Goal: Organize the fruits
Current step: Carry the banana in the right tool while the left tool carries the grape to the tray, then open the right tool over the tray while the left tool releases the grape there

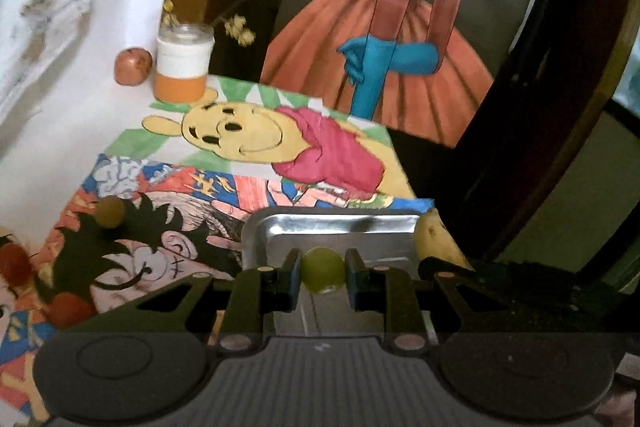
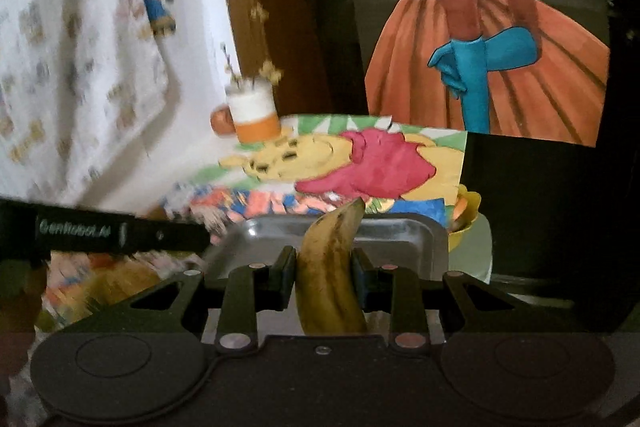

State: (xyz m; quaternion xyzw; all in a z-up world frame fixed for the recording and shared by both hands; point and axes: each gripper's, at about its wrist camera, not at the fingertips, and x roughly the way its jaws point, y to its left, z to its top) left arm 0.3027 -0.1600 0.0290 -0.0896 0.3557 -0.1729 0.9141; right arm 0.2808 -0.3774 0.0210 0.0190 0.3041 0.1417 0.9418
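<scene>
Metal tray (image 1: pixel 332 227): just ahead of both grippers, below the fingertips. Banana (image 2: pixel 330 267): pinched upright by the right gripper (image 2: pixel 324 275), tip pointing forward over the tray. Green grape (image 1: pixel 323 269): clamped between the left gripper's (image 1: pixel 323 277) blue pads (image 1: pixel 295 273), above the tray's near edge.

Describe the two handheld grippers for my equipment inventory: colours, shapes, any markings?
Both look alike. The left gripper and right gripper have matte black bodies with a ribbed centre panel, two round raised discs, angular black linkage arms with silvery and coppery rivets, and blue pads inside the fingers. In the right wrist view, the left gripper's black side shows pale lettering, too blurred to read surely. No cables or sleeves visible.
</scene>
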